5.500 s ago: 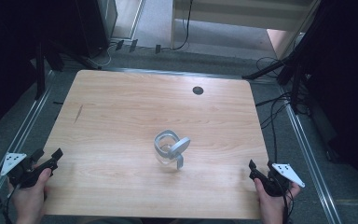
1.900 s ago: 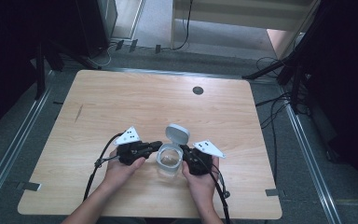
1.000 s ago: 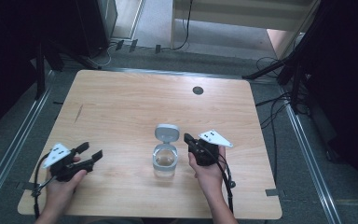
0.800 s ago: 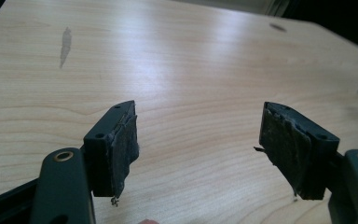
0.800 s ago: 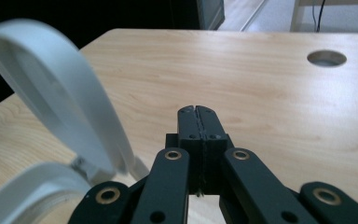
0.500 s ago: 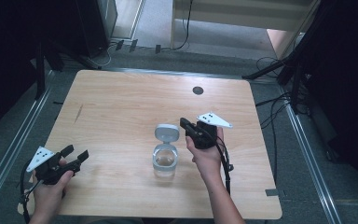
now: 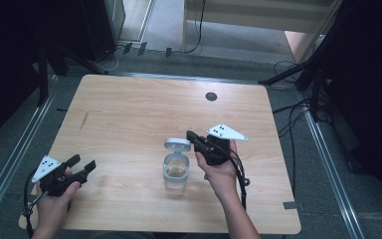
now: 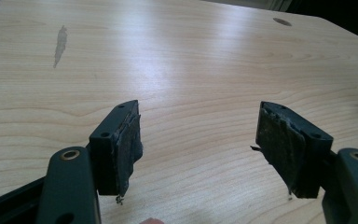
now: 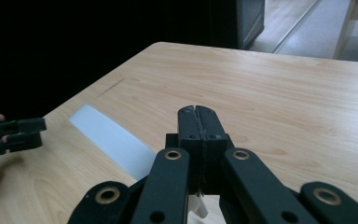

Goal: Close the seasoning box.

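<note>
Since half a second ago our right gripper (image 7: 193,137) has edged closer above the jar (image 7: 176,171) mid-counter (image 7: 129,114), jaws together beside its flipped-up lid (image 7: 177,145); our left gripper (image 7: 82,165) stays back, jaws apart.

Wooden table (image 7: 129,114) with cable hole (image 7: 211,96)

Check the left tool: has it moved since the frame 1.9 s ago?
Yes. The left tool was beside the clear container then; it now sits back near the table's near-left corner, jaws open, far from the container.
</note>
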Motion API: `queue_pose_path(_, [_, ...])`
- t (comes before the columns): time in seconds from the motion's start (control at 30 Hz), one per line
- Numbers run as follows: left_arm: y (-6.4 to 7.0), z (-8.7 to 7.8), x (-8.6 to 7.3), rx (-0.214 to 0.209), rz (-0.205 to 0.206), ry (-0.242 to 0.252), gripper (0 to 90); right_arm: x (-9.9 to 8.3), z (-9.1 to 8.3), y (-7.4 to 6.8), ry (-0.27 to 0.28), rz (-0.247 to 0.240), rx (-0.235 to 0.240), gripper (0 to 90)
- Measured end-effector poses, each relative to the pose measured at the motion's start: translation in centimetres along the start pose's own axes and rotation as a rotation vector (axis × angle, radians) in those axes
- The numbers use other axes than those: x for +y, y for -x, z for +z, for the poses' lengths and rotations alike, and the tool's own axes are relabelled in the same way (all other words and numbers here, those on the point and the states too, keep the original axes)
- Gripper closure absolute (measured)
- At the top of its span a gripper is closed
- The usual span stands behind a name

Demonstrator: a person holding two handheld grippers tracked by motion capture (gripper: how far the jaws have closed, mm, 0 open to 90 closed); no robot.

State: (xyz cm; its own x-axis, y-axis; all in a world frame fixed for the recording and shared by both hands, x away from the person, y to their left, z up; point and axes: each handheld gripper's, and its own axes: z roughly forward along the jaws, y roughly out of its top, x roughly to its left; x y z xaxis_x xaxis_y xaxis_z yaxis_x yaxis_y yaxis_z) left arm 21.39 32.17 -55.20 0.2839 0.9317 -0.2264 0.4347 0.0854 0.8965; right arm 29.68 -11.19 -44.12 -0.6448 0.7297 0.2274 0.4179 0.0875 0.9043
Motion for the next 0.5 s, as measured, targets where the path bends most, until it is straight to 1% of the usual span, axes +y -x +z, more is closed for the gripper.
queue_pose_path(0.07, [0.0, 0.0, 0.0, -0.001, -0.002, 0.001, 30.6, -0.1, -0.2, -0.2, 0.002, -0.003, 0.004, 90.0])
queue_pose_path(0.17, [0.0, 0.0, 0.0, 0.002, 0.001, -0.002, 30.8, -0.9, -0.9, -1.0, -0.007, -0.012, 0.026, 90.0])
queue_pose_path(0.2, [0.0, 0.0, 0.0, 0.002, 0.001, -0.002, 30.9, -0.9, -0.9, -1.0, -0.007, -0.012, 0.026, 90.0])
queue_pose_path(0.27, [0.0, 0.0, 0.0, 0.001, 0.001, -0.001, 31.0, -1.6, -1.4, -1.7, -0.013, -0.03, 0.033, 90.0])
queue_pose_path(0.3, [0.0, 0.0, 0.0, 0.001, 0.002, -0.001, 31.0, -1.7, -1.5, -1.9, -0.015, -0.039, 0.029, 90.0])
queue_pose_path(0.43, [0.0, 0.0, 0.0, 0.0, 0.002, -0.002, 31.1, -1.9, -2.0, -1.9, -0.01, -0.049, 0.017, 89.7])
queue_pose_path(0.5, [0.0, 0.0, 0.0, 0.001, 0.001, 0.0, 31.1, -2.0, -2.4, -1.5, -0.002, -0.05, 0.005, 87.8])
